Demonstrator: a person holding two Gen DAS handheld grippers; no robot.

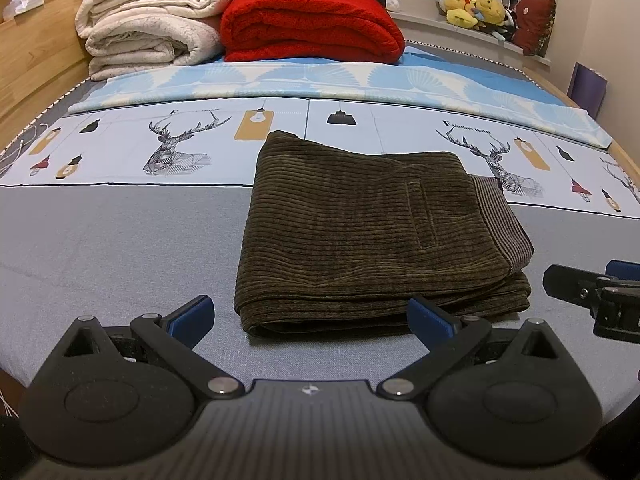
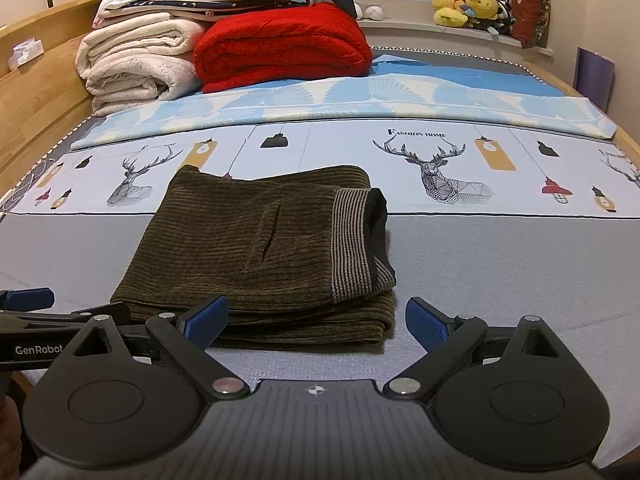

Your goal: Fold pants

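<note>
Olive-brown corduroy pants (image 1: 360, 236) lie folded into a compact rectangle on the grey bed sheet (image 1: 120, 240), with a striped waistband at their right side. They also show in the right wrist view (image 2: 260, 252). My left gripper (image 1: 312, 316) is open and empty, just short of the near edge of the pants. My right gripper (image 2: 316, 316) is open and empty, also at the near edge, toward the right corner. The right gripper shows at the right edge of the left wrist view (image 1: 596, 292).
A red blanket (image 1: 308, 24) and cream blankets (image 1: 148, 28) are stacked at the head of the bed. A light blue patterned quilt (image 1: 360, 84) lies across the bed behind the pants. Wooden bed frame (image 1: 28, 64) on the left. Plush toys (image 1: 472, 4) on the window sill.
</note>
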